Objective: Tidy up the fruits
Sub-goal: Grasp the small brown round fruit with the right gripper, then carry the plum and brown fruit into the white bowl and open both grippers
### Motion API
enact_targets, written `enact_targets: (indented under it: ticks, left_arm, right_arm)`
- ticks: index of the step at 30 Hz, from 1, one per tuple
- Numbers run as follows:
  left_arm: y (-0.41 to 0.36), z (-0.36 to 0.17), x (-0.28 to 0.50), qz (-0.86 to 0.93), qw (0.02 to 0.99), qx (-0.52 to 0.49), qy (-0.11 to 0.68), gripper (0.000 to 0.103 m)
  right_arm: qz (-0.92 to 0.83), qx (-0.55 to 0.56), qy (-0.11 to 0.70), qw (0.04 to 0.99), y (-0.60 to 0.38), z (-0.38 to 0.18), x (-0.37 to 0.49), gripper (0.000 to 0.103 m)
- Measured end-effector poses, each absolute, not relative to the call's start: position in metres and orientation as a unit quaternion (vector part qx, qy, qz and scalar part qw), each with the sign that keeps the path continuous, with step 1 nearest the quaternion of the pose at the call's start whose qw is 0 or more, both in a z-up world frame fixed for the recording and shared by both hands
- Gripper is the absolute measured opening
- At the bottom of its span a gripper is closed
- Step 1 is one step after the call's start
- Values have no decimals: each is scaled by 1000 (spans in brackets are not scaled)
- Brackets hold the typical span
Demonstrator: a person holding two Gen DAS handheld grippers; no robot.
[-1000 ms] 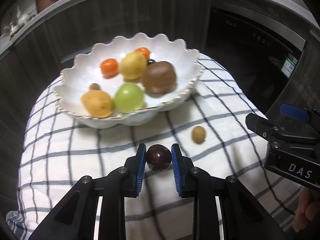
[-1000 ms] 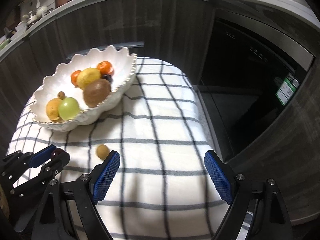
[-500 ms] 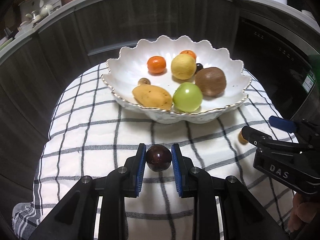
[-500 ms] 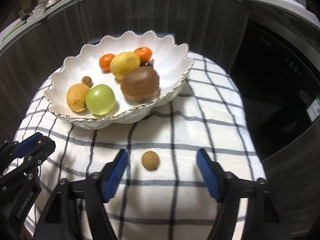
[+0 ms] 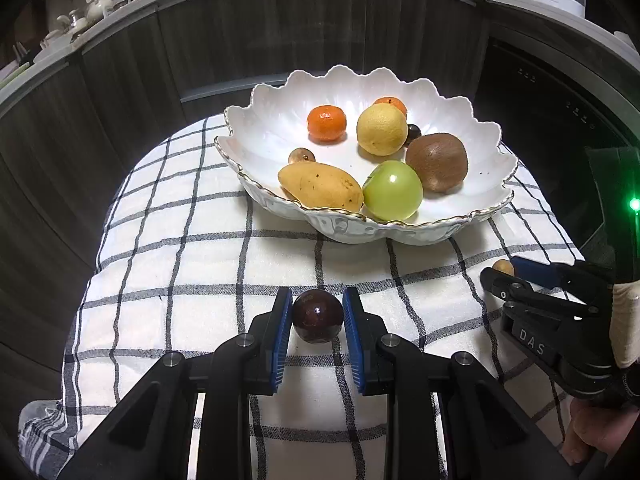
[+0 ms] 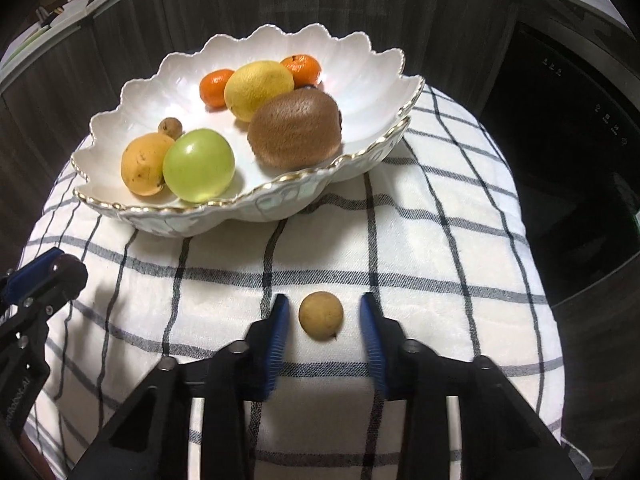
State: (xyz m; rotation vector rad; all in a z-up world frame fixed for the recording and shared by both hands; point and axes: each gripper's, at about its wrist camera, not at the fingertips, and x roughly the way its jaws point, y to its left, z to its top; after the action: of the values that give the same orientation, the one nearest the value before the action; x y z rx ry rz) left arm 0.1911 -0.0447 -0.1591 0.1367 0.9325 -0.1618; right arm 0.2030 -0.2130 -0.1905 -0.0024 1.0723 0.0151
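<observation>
My left gripper (image 5: 316, 314) is shut on a dark red plum (image 5: 318, 316), held in front of a white scalloped bowl (image 5: 280, 128). The bowl holds a mango (image 5: 320, 186), a green apple (image 5: 393, 191), a kiwi (image 5: 437, 162), a lemon (image 5: 382, 129), two tangerines and a small longan. My right gripper (image 6: 322, 322) is open, its blue pads on either side of a tan longan (image 6: 321, 315) that lies on the checked cloth (image 6: 440, 240); the pads stand apart from it. The bowl shows in the right wrist view (image 6: 368, 64) too.
The cloth covers a rounded table top that drops off on all sides. Dark wood cabinets (image 5: 280, 32) curve behind the bowl. A dark appliance front (image 6: 560, 120) stands to the right. The right gripper appears in the left wrist view (image 5: 552, 312).
My left gripper carried the plum leftward and now faces the bowl's front. My right gripper moved to the longan and narrowed around it, so the fruit now lies between the pads.
</observation>
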Motion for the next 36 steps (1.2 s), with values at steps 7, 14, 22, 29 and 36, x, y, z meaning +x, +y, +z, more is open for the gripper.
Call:
enact_targets:
  ticks: [7, 14, 22, 29, 36]
  left_arm:
    - [-46, -159, 190, -79, 888, 67, 448, 26]
    - [-47, -153, 189, -82, 890, 65, 444, 26]
    - [-48, -141, 186, -88, 895, 61, 433, 26]
    - [-48, -123, 184, -92, 901, 58, 420, 26]
    - [-46, -108, 189, -94, 906, 59, 408, 26]
  right_arm:
    - [10, -1, 506, 862, -213, -187, 202, 23]
    - [12, 1, 495, 869, -215, -173, 194, 23]
    - [17, 5, 480, 877, -215, -150, 187, 23]
    - [19, 4, 462, 887, -213, -128, 184, 23]
    - [25, 4, 446, 895, -209, -109, 189, 23]
